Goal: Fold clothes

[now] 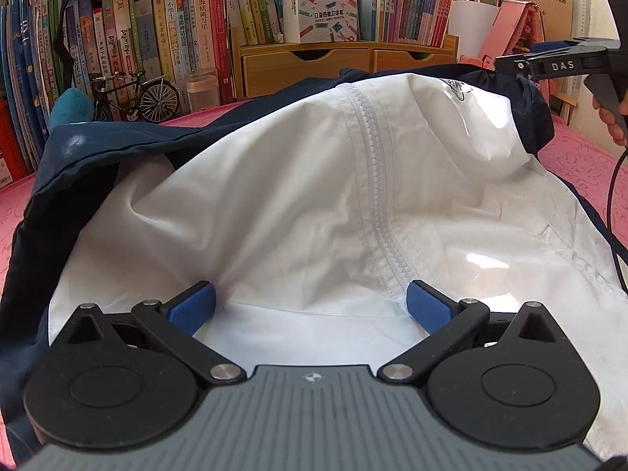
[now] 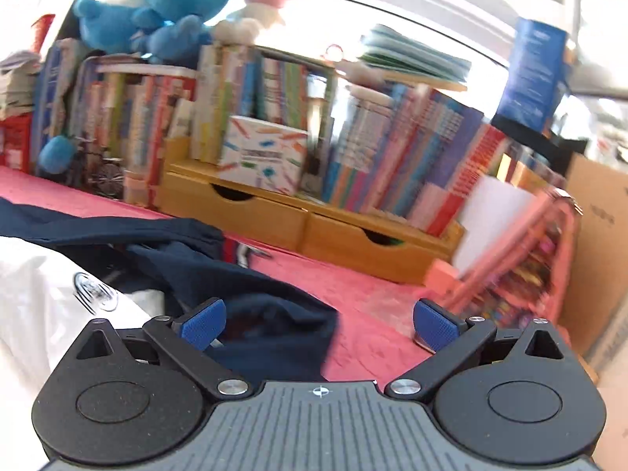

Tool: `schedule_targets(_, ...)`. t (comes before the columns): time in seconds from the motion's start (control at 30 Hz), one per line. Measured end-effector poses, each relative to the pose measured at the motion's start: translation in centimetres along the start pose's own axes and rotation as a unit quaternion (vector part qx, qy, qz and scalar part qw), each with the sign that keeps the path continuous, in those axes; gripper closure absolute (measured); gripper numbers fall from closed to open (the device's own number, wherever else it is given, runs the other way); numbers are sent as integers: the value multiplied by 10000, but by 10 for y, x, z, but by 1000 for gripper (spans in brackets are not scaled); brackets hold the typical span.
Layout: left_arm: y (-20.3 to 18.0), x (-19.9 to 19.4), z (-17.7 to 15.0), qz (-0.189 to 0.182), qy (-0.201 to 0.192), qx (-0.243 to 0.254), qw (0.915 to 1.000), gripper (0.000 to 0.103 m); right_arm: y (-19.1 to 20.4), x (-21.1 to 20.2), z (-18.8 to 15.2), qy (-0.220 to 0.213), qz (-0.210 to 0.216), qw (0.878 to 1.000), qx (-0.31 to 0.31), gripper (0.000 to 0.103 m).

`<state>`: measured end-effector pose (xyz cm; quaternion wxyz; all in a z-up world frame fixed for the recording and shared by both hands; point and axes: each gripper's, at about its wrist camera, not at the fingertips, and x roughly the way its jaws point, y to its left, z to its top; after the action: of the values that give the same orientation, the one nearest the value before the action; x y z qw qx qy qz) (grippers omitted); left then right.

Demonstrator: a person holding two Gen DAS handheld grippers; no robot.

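The left gripper (image 1: 310, 306) had its 2 blue pads wide apart, holding nothing, just above the white front of the jacket (image 1: 274, 196). The right gripper (image 2: 320, 327) was wide open too, empty, over the jacket's dark blue edge. The jacket lay spread on the pink mat (image 2: 353, 294), near the books (image 1: 196, 19).

1. Ahead of the right claw (image 2: 320, 327), we see the books (image 2: 392, 165) smeared by blur; no spine can be read.
2. The logo (image 2: 96, 294) on the white jacket (image 1: 294, 196), left of that claw, is streaked; we cannot make it out.
3. The jacket's lower part runs under the left claw (image 1: 310, 306) and out of the picture.
4. The right claw's handle (image 1: 604, 98) and the hand (image 1: 618, 117) are cut off at the right edge.
5. The pink worktop (image 1: 588, 165) beneath the jacket is covered.
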<state>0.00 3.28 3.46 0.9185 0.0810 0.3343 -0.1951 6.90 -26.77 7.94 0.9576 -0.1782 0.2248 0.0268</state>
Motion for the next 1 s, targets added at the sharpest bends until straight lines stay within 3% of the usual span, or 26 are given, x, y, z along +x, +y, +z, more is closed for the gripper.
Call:
schedule_targets(0.07,0,0,0,2,-1,3,10000,0,38,29,22,152,144,9988,-432,0)
schedule_targets(0.13,0,0,0,2,-2,4,10000,0,74,68,33,595,78,9946,-849,0)
schedule_targets(0.2,-2,0,0,6,-5,-2,10000,0,84,90,31,936,-4,9918,-867,9)
schedule_targets(0.27,-3,1,1,28,-1,-33,10000,0,80,98,27,1075,-71,9926,-564,86)
schedule_targets(0.37,-4,-2,1,148,-34,-130,9998,0,41,82,18,767,-800,9938,81,90)
schedule_targets(0.43,-4,-5,1,374,-70,-250,9990,0,1,74,5,775,-1417,9859,437,94)
schedule_targets(0.57,-6,-37,8,1109,-851,-375,9895,0,-85,47,-29,1056,-2169,9616,1308,93)
schedule_targets(0.63,-3,-54,26,1207,-1382,-231,9827,0,-107,36,-50,1267,-2147,9577,1436,88)
schedule_targets(0.7,-4,-54,52,1341,-1511,12,9794,0,-110,19,-72,1384,-1928,9624,1324,61)
schedule_targets(0.73,-4,-49,65,1371,-1538,134,9785,0,-107,10,-80,1375,-1909,9637,1265,37)
schedule_targets(0.77,-3,-45,75,1385,-1592,207,9773,0,-102,0,-84,1274,-1908,9653,1249,24)
schedule_targets(0.8,-2,-38,85,1368,-1692,259,9757,0,-97,-11,-84,1093,-1785,9688,1330,22)
schedule_targets(0.83,1,-28,98,1280,-1671,265,9772,0,-91,-22,-84,899,-1635,9720,1428,21)
schedule_targets(0.93,20,13,129,735,-851,-52,9936,0,-70,-39,-72,338,-691,9812,1771,7)
schedule_targets(1.0,19,39,141,620,-455,-175,9969,0,-50,-39,-63,150,8,9845,1748,6)
